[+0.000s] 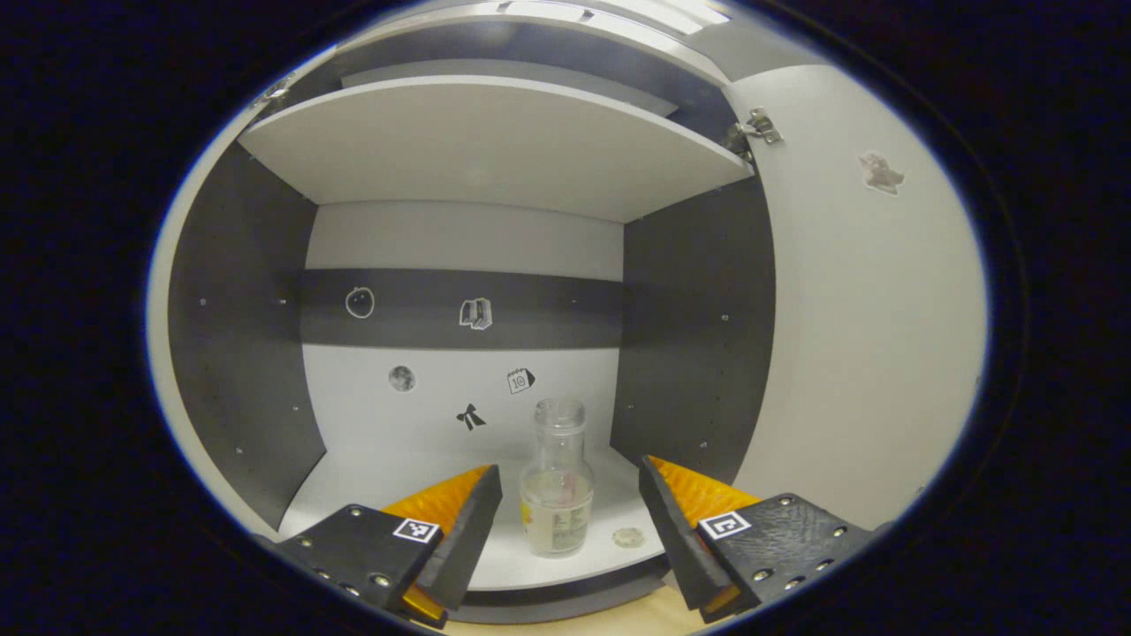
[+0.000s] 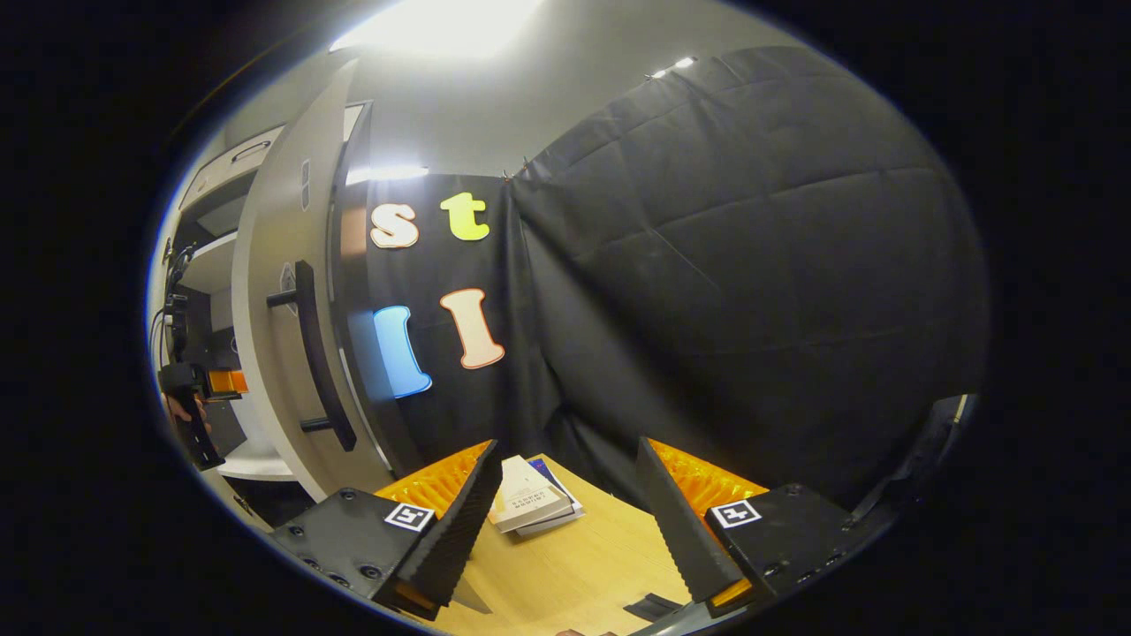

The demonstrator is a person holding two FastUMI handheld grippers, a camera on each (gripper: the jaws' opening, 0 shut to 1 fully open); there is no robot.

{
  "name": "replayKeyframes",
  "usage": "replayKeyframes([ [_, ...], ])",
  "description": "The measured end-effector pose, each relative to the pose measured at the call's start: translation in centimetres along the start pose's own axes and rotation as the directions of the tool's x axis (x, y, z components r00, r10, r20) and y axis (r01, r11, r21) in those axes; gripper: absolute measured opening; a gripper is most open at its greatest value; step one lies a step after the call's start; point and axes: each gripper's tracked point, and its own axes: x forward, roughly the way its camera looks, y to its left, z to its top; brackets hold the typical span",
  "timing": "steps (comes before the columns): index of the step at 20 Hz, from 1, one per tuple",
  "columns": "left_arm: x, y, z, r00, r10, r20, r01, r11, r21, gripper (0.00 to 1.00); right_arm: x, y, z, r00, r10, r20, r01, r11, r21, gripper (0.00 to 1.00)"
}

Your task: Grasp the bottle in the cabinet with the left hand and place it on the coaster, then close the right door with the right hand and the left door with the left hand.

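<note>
**Step 1: left approach to bottle, no grasp yet**

Left gripper [image 1: 570, 495] was lined up on the glass bottle [image 1: 556, 481], fingers spread wide, nothing between the pads. Bottle stood upright on the cabinet's bottom shelf [image 1: 371, 486], near the front edge, right of centre, in the gap between my fingers as seen in the left gripper view but farther in. No contact that I could see. Bottle looked clear, open-mouthed, with a label low on the body and maybe a little liquid; can't be sure.

A small round disc [image 1: 628, 536] lay on the shelf just beside the bottle, to its right. Couldn't tell what it was.

Next move, my read: push straight in until the fingers flank the body, close below the shoulder, lift clear of the shelf lip. Glass is slick, so grip low and square.

Right gripper [image 2: 565, 503] was idle over the wooden worktop [image 2: 574, 565], fingers apart, empty. Right door [image 2: 283, 353] stood open to its left, long bar handle [image 2: 318, 353] facing it. A stack of books [image 2: 530, 503] sat on the worktop ahead.

Cabinet interior: pale shelves, dark side panels, small stickers on the back wall. Upper shelf [image 1: 495, 141] bare underneath. Black cloth [image 2: 751, 265] closed off the booth.
</note>
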Motion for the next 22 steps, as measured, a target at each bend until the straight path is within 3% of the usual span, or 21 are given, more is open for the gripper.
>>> replayKeyframes([
  [4,2.5,0.4,0.6,1.0,0.007,0.026,-0.008,0.998,0.059,0.9,0.1,-0.3,0.4,1.0,-0.019,0.009,0.019,0.999,-0.027,0.98],
  [7,4.1,0.5,0.2,1.0,-0.013,0.018,0.012,0.998,0.064,0.68,0.1,-0.2,0.4,1.0,-0.023,0.005,0.023,0.999,-0.034,0.98],
  [14,7.0,0.1,-1.1,0.998,-0.057,-0.009,0.058,0.996,0.071,0.68,-0.1,0.0,0.6,0.999,-0.033,0.014,0.034,0.997,-0.065,0.98],
  [15,7.3,0.1,-1.1,0.998,-0.062,-0.009,0.062,0.995,0.072,0.75,-0.1,-0.1,0.6,0.999,-0.033,0.013,0.034,0.997,-0.068,0.98],
  [16,7.5,0.0,-1.1,0.997,-0.07,-0.011,0.071,0.995,0.073,0.68,0.0,-0.1,0.7,0.999,-0.034,0.015,0.035,0.997,-0.071,0.98],
  [17,7.4,0.2,-0.8,0.998,-0.058,-0.007,0.059,0.995,0.085,0.68,0.0,-0.1,0.7,0.999,-0.035,0.017,0.036,0.997,-0.074,0.98],
  [20,7.4,-0.4,-0.8,0.995,-0.1,-0.008,0.1,0.993,0.065,0.41,0.0,0.0,0.7,0.999,-0.039,0.015,0.04,0.996,-0.073,0.98],
  [22,7.1,-0.8,-0.7,0.993,-0.119,0.003,0.119,0.992,0.03,0.4,0.1,0.0,0.6,0.999,-0.041,0.011,0.041,0.997,-0.064,0.98],
])
